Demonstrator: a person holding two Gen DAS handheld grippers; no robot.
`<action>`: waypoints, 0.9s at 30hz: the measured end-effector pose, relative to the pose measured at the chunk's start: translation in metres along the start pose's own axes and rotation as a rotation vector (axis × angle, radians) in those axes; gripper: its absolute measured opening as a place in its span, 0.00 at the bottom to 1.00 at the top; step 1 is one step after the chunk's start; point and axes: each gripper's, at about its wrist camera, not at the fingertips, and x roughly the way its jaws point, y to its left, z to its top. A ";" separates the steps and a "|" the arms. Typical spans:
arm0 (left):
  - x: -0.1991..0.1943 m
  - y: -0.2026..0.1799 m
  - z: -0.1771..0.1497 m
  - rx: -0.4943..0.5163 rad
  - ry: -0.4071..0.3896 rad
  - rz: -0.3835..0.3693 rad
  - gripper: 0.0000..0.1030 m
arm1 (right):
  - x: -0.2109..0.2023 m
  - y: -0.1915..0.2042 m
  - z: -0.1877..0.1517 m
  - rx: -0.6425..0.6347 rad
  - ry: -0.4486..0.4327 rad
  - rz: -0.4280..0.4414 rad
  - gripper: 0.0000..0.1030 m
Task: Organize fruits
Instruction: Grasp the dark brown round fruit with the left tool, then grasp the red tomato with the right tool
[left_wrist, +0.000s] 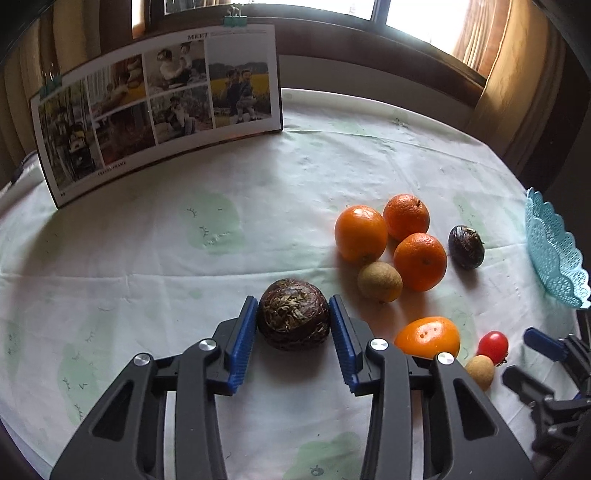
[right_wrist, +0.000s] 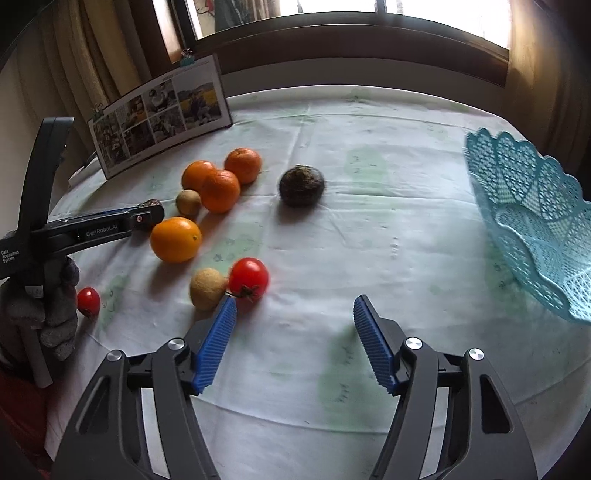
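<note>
Left wrist view: left gripper (left_wrist: 293, 325) jaws bracket the dark brown fruit (left_wrist: 293, 319), both pads apparently touching it on the worktop (left_wrist: 147, 240). Right gripper (right_wrist: 291, 339) jaws gape, empty. Basket (right_wrist: 535, 221) sits at 2 o'clock. The round fruit could squirt out under an off-center squeeze.

Orange citrus (left_wrist: 361, 233), red tomato (right_wrist: 248, 278) — lacy turquoise basket (right_wrist: 532, 218)

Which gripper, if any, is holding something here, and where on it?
The left gripper brackets the dark brown fruit at its sides; a firm grip cannot be told. The right gripper is open, holding nothing.
</note>
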 end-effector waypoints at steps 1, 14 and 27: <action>-0.001 0.000 0.000 -0.002 0.000 -0.004 0.39 | 0.003 0.005 0.002 -0.015 0.001 -0.001 0.66; -0.003 0.006 0.000 -0.027 0.002 -0.007 0.39 | 0.018 0.019 0.012 -0.023 0.028 0.062 0.27; -0.007 0.002 0.001 -0.019 -0.012 0.019 0.38 | -0.015 0.003 0.010 0.040 -0.072 0.048 0.27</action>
